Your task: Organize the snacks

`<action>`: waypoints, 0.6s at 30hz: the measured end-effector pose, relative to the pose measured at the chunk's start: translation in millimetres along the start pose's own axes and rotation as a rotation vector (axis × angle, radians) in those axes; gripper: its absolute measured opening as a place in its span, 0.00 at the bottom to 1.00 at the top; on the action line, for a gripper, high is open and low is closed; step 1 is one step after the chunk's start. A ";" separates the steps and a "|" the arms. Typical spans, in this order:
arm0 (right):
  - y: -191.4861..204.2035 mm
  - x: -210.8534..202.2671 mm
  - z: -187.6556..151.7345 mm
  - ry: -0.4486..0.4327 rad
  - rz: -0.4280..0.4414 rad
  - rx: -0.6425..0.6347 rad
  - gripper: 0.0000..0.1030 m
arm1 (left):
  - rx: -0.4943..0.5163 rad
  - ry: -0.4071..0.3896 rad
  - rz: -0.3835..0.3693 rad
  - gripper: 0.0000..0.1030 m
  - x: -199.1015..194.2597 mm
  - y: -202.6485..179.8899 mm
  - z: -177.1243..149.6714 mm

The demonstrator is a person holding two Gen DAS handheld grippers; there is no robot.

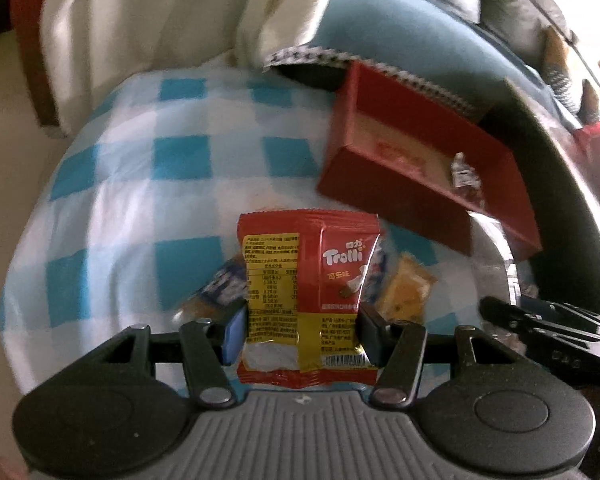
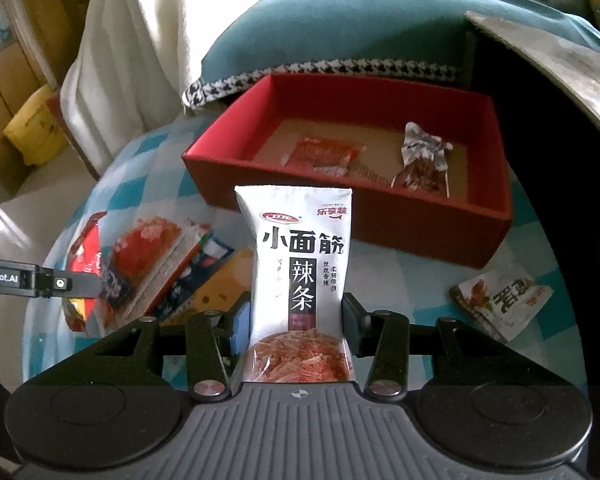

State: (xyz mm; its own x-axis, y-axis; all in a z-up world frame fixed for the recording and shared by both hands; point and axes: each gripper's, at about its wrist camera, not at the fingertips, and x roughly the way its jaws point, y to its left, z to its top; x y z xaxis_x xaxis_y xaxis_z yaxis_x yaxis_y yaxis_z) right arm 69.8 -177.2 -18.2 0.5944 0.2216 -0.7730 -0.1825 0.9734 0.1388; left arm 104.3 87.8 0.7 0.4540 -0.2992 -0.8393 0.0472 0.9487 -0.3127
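My left gripper (image 1: 302,330) is shut on a red Trolli candy packet (image 1: 308,280), held upright above the checked cloth. My right gripper (image 2: 296,320) is shut on a white spicy-strip packet (image 2: 300,280), held upright in front of the red box (image 2: 340,208). The red box also shows in the left wrist view (image 1: 396,200), up and to the right of the Trolli packet. Inside the box lie an orange-red sachet (image 2: 324,154) and a crumpled wrapper (image 2: 422,156). The left gripper appears at the left edge of the right wrist view (image 2: 40,280).
A pile of loose snack packets (image 2: 160,264) lies on the blue-and-white checked cloth (image 1: 140,200) left of my right gripper. One white packet (image 2: 500,300) lies to the right. An orange packet (image 1: 406,292) lies behind the Trolli packet. Teal cushions (image 2: 340,24) and a white cloth (image 2: 140,40) stand behind.
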 end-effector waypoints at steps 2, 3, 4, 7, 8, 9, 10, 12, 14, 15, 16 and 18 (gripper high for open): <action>0.2 -0.8 4.8 -0.010 0.007 0.002 0.52 | 0.023 -0.012 -0.006 0.49 1.1 -11.6 5.2; 0.2 -1.4 7.4 -0.017 0.006 0.001 0.52 | 0.033 -0.017 -0.009 0.49 1.7 -16.8 7.7; -0.3 -1.9 10.1 -0.023 0.006 0.003 0.52 | 0.042 -0.021 -0.015 0.49 2.2 -22.4 10.5; -2.6 -3.4 17.9 -0.041 0.011 0.015 0.52 | 0.057 -0.038 -0.033 0.49 3.3 -35.9 19.3; -3.5 -3.7 20.9 -0.046 0.012 0.018 0.52 | 0.063 -0.045 -0.038 0.49 3.4 -39.7 22.0; -4.5 -3.5 22.9 -0.052 0.012 0.020 0.52 | 0.070 -0.050 -0.039 0.49 4.0 -43.2 24.5; -5.4 -3.4 24.8 -0.057 0.009 0.022 0.52 | 0.075 -0.055 -0.038 0.49 4.4 -46.5 26.5; -7.1 -3.4 28.7 -0.065 0.010 0.024 0.52 | 0.084 -0.061 -0.036 0.49 6.6 -52.6 32.0; -9.5 -3.9 34.5 -0.077 0.009 0.024 0.52 | 0.090 -0.072 -0.042 0.49 8.1 -58.5 39.9; -11.0 -4.1 37.3 -0.085 0.009 0.028 0.52 | 0.089 -0.082 -0.043 0.49 8.1 -60.9 44.4; -13.3 -4.8 40.0 -0.094 0.013 0.036 0.52 | 0.093 -0.091 -0.045 0.49 8.0 -63.3 48.6; -17.7 -6.6 45.3 -0.111 0.019 0.050 0.52 | 0.101 -0.110 -0.045 0.49 8.7 -68.7 57.9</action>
State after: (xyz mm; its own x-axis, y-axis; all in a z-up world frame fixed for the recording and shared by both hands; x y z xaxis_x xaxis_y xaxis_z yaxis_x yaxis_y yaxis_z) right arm 104.6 -193.3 12.5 0.6749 0.2424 -0.6970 -0.1571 0.9701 0.1853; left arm 156.5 26.0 40.6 0.5440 -0.3343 -0.7696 0.1563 0.9415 -0.2985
